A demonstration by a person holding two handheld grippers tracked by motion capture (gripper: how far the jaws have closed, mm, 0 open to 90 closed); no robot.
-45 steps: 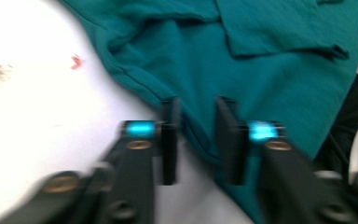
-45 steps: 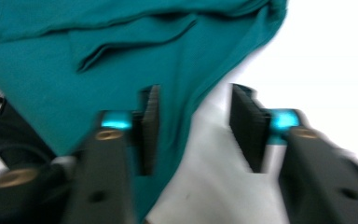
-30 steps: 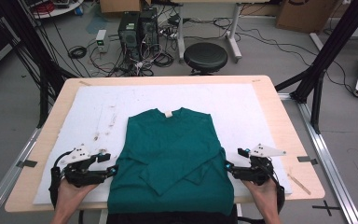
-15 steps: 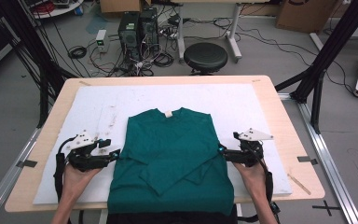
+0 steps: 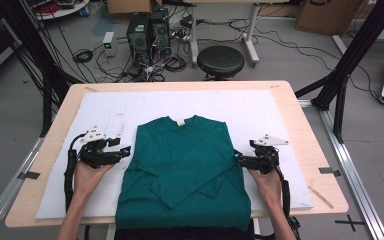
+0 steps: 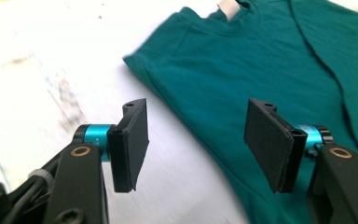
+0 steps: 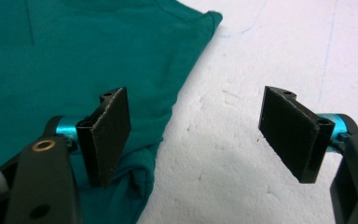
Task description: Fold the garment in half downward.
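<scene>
Left gripper [image 5: 126, 151]: jaws apart, empty.
Right gripper [image 5: 236, 156]: jaws apart, empty.
Risk: grabbing 1 layer of the shirt [image 5: 182, 170] could undo its folded sleeves.

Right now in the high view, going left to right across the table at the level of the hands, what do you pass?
left gripper → green shirt → right gripper → bare edge of the wooden table.

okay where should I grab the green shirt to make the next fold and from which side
Probably by its two long side edges. The green shirt lies flat with its sleeves folded across the front, so each side is a straight doubled edge. The left gripper and right gripper flank it, open and empty; bring each in low from its own side and pinch near the shoulder.
</scene>
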